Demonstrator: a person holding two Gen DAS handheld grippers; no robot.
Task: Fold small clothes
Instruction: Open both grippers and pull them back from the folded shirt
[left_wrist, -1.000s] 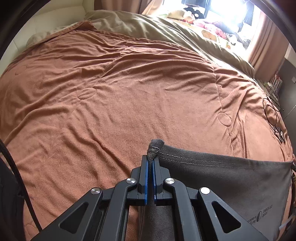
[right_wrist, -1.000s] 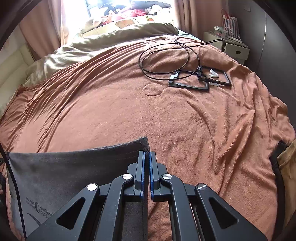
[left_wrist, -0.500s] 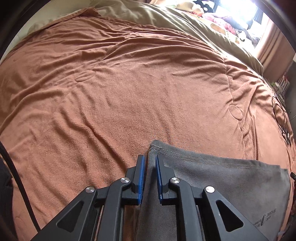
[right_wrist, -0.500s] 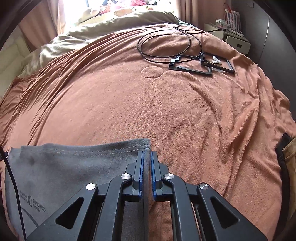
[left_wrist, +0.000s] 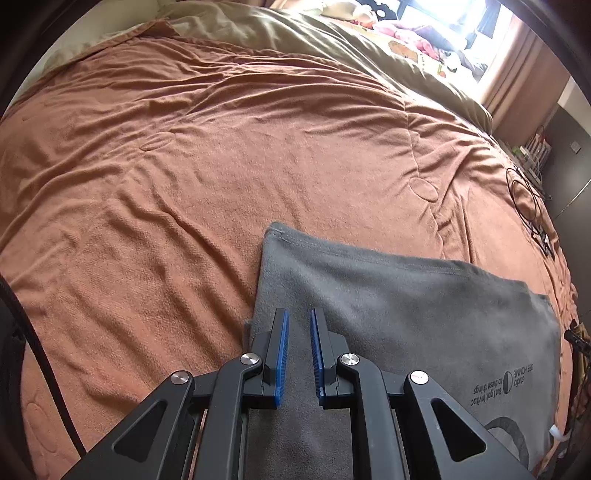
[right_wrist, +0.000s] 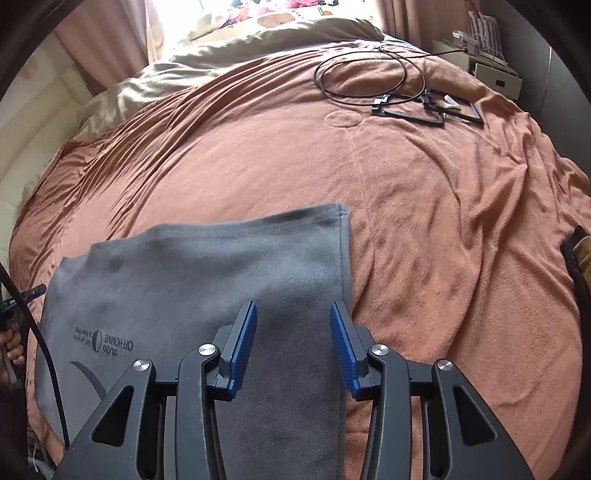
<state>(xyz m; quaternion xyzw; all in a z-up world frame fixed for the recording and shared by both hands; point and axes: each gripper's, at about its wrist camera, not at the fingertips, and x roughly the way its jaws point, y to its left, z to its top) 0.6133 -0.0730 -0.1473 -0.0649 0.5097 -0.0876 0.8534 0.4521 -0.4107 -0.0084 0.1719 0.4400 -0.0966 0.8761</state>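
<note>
Both grippers, left (left_wrist: 298, 325) and right (right_wrist: 293, 317), just spread, nothing pinched. Soft grey printed tee (left_wrist: 406, 314) lies loose under them on rust fleece bed (left_wrist: 221, 166). Risk imo: fold springs back, since cloth's unpinned.

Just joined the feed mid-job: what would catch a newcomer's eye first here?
The grey T-shirt lying flat on the rust-orange blanket, printed lettering up, with the open left gripper and right gripper over its two far corners, their jaws just parted. Beyond, a coiled black cable lies beside black frames.

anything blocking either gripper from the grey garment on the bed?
Nothing visible. The grey garment lies flat directly under the left gripper and right gripper, both open. The black cable and frames lie far off.
</note>
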